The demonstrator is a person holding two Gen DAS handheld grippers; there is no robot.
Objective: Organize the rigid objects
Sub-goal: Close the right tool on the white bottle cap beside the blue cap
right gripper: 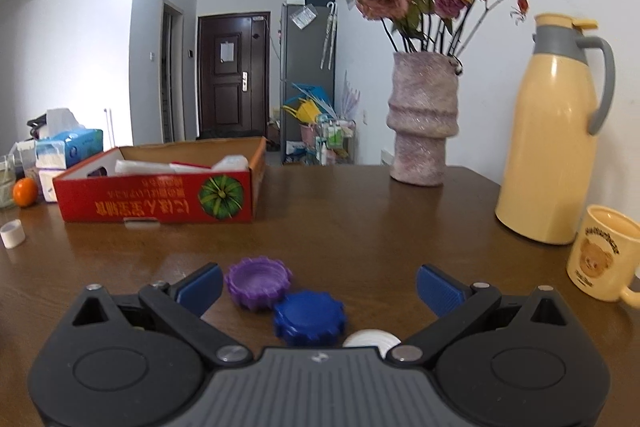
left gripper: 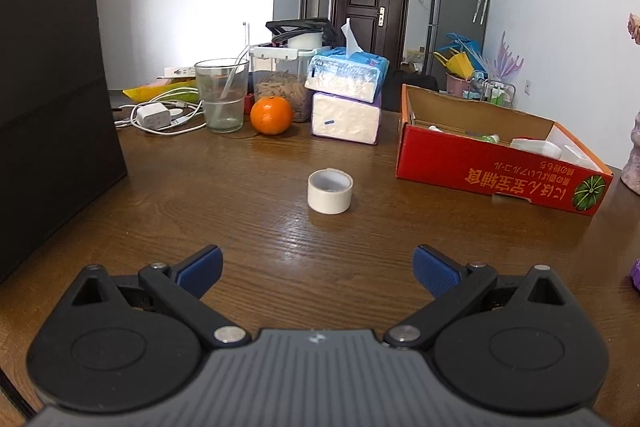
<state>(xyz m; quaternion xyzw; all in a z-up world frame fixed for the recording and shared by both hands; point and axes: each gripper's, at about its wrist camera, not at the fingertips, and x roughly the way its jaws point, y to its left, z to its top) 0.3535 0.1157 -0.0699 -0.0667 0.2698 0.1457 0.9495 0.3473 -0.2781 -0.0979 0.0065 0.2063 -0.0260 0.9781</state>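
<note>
A white tape roll (left gripper: 330,191) lies on the wooden table ahead of my left gripper (left gripper: 318,269), which is open and empty. It also shows at the far left of the right wrist view (right gripper: 12,234). A red cardboard box (left gripper: 496,171) with several white items inside sits to the right; it also shows in the right wrist view (right gripper: 160,201). My right gripper (right gripper: 318,285) is open and empty. Between its fingers lie a purple toothed cap (right gripper: 258,282), a blue toothed cap (right gripper: 309,317) and a white disc (right gripper: 372,341), partly hidden by the gripper body.
At the back stand a glass (left gripper: 221,94), an orange (left gripper: 271,115), stacked tissue packs (left gripper: 346,99), a jar and a charger with cables (left gripper: 154,117). A black bag (left gripper: 48,67) stands left. A flower vase (right gripper: 422,119), a yellow thermos (right gripper: 554,131) and a bear mug (right gripper: 602,259) stand right.
</note>
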